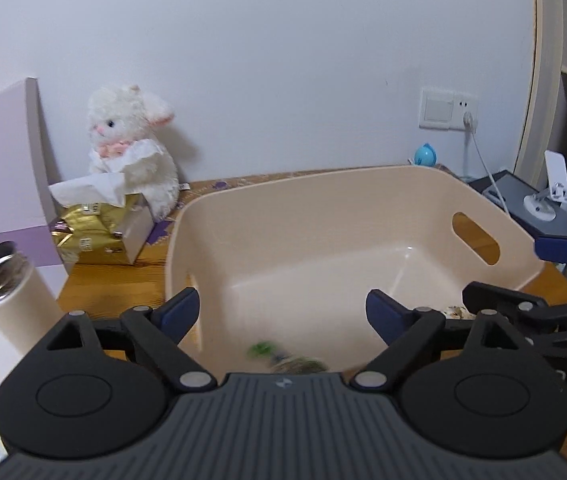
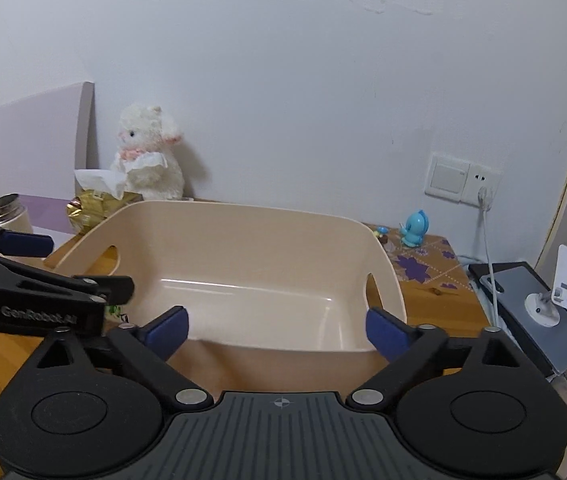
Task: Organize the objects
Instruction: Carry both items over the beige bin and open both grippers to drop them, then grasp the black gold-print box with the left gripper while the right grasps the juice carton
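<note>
Your left gripper stands with its blue-padded fingers wide apart and nothing between them, poised over the near rim of the beige plastic storage bin with cut-out handles; directly below it, on the bin floor, lies a blurred green-and-grey small item, too smeared to identify, and to its right on the same floor a pale speckled scrap, partly hidden. Your right gripper is likewise spread apart and empty, held just short of the bin's near wall, with the bin interior straight ahead of it. Each gripper shows in the other's view: the right one enters at the right edge of the left camera, the left one at the left edge of the right camera. Left of your left gripper, near it, stands a cream cylindrical flask with an open steel mouth. Ahead and left of both grippers, beyond the bin's far left corner, sits a gold-wrapped tissue box with a white tissue pulled up, and just behind it a white plush rabbit with a pink bow leans against the wall. Ahead and right of your right gripper, past the bin, a small blue bird-shaped figure stands on the wooden tabletop, below a white wall switch and socket. Further right, a white phone stand rests on a grey slab.
</note>
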Action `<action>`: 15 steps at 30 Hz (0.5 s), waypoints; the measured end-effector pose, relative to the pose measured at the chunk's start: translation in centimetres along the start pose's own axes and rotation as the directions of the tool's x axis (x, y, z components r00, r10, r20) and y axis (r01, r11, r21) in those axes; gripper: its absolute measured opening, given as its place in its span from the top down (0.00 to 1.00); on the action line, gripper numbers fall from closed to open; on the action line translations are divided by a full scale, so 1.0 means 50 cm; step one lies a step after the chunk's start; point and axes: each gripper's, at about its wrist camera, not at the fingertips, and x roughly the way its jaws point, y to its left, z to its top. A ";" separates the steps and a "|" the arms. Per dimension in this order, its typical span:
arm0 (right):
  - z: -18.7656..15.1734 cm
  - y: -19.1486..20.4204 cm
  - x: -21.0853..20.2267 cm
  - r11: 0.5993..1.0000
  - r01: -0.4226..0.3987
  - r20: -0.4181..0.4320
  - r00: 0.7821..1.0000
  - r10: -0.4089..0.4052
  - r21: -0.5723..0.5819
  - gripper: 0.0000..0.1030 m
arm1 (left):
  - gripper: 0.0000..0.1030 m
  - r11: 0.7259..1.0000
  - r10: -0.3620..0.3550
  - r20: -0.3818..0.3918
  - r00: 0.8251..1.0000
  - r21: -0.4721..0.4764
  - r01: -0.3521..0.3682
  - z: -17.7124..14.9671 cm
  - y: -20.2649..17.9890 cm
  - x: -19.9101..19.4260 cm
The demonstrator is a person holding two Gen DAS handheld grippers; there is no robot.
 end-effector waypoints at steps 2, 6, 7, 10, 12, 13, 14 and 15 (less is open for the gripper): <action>-0.011 0.005 -0.016 1.000 -0.004 0.003 1.000 0.004 0.005 0.03 | 0.07 1.000 0.006 0.017 1.000 0.000 -0.007 -0.005 0.008 -0.025; -0.043 0.012 -0.039 1.000 -0.010 -0.015 1.000 0.010 0.016 0.00 | 0.07 1.000 0.011 0.035 0.999 -0.005 -0.011 -0.025 0.027 -0.073; -0.053 0.014 -0.041 1.000 -0.011 -0.021 1.000 0.011 0.020 0.00 | 0.07 1.000 0.010 0.036 0.999 -0.006 -0.009 -0.031 0.031 -0.084; -0.086 0.020 -0.039 1.000 -0.014 -0.058 0.998 0.015 0.026 0.00 | 0.06 1.000 0.007 0.036 0.999 0.007 -0.008 -0.053 0.042 -0.109; -0.110 0.025 -0.028 1.000 -0.010 -0.089 0.996 0.013 0.027 0.00 | 0.06 1.000 0.012 0.033 0.999 0.027 -0.013 -0.073 0.047 -0.118; -0.121 0.027 -0.022 0.999 -0.009 -0.105 0.994 0.012 0.032 0.00 | 0.06 0.999 0.018 0.032 0.999 0.033 -0.019 -0.082 0.050 -0.120; -0.130 0.028 -0.016 0.999 -0.010 -0.119 0.993 0.015 0.039 0.00 | 0.06 0.999 0.022 0.030 0.999 0.035 -0.023 -0.093 0.053 -0.121; -0.140 0.031 -0.010 0.999 -0.014 -0.133 0.991 0.021 0.050 0.00 | 0.06 0.999 0.023 0.023 0.999 0.035 -0.024 -0.103 0.057 -0.118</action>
